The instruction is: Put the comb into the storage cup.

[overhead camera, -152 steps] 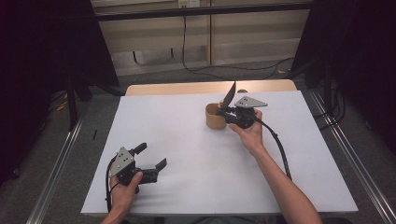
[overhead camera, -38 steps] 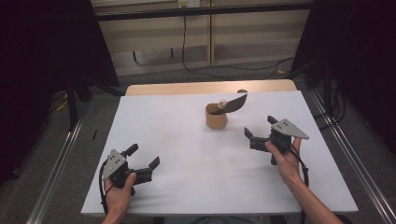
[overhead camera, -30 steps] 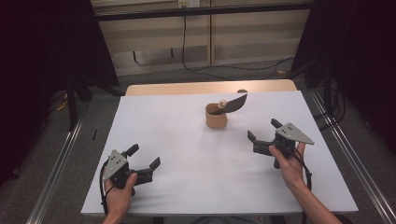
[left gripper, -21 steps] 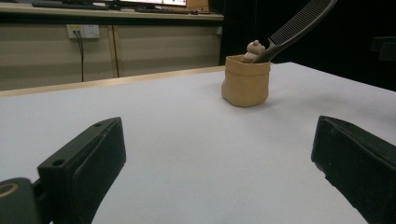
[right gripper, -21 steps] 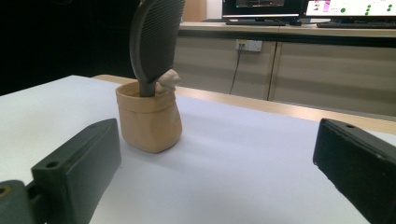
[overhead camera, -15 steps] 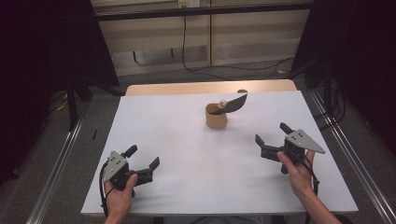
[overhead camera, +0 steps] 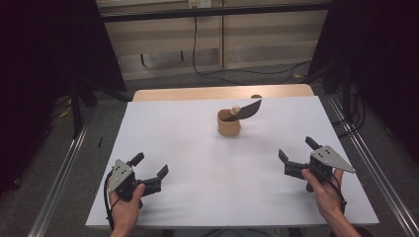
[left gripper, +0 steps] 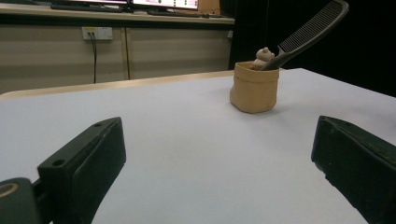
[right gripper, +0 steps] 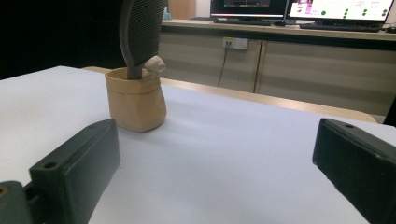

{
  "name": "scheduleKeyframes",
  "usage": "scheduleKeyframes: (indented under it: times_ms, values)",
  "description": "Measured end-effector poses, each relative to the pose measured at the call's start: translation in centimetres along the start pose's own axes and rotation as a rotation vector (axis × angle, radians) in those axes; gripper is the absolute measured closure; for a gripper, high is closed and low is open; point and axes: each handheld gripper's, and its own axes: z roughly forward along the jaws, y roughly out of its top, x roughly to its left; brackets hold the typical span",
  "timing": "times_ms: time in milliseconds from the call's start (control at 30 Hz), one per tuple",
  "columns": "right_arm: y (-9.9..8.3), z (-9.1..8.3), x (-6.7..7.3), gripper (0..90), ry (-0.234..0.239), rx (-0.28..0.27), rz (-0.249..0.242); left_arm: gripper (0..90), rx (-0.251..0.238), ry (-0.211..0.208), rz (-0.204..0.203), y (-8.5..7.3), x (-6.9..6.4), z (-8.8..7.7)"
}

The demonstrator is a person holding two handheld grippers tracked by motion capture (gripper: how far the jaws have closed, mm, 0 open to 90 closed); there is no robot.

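A tan cup (overhead camera: 229, 123) stands toward the bench's (overhead camera: 207, 163) far middle, holding a tilted black comb (overhead camera: 247, 109) and a small figure (overhead camera: 235, 108). Well nearer than the cup, the left claw (overhead camera: 149, 170) and right claw (overhead camera: 295, 155) gape wide, empty.

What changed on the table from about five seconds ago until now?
The right gripper let go of the black comb, leaving it leaning in the tan cup, then drew back toward the table's near right, jaws open. The left gripper shifted only slightly at near left, open as before. The cup and the small figure in it stayed put.
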Motion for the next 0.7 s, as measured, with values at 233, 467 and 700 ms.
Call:
scheduleKeyframes:
  times_ms: [233,467,700]
  values:
    - [-0.2,-1.0,-0.1,0.1,-0.005,0.005,0.006,3.1,-0.01,0.022,0.005,0.0,-0.2,-0.8]
    - [-0.7,-2.4,-0.3,0.0,-0.027,0.01,0.004,3.1,0.02,0.026,0.003,-0.6,0.0,-1.3]
    - [-1.6,-4.0,-0.6,0.0,-0.046,0.033,0.007,3.0,0.025,0.037,0.012,-0.9,0.1,-1.7]
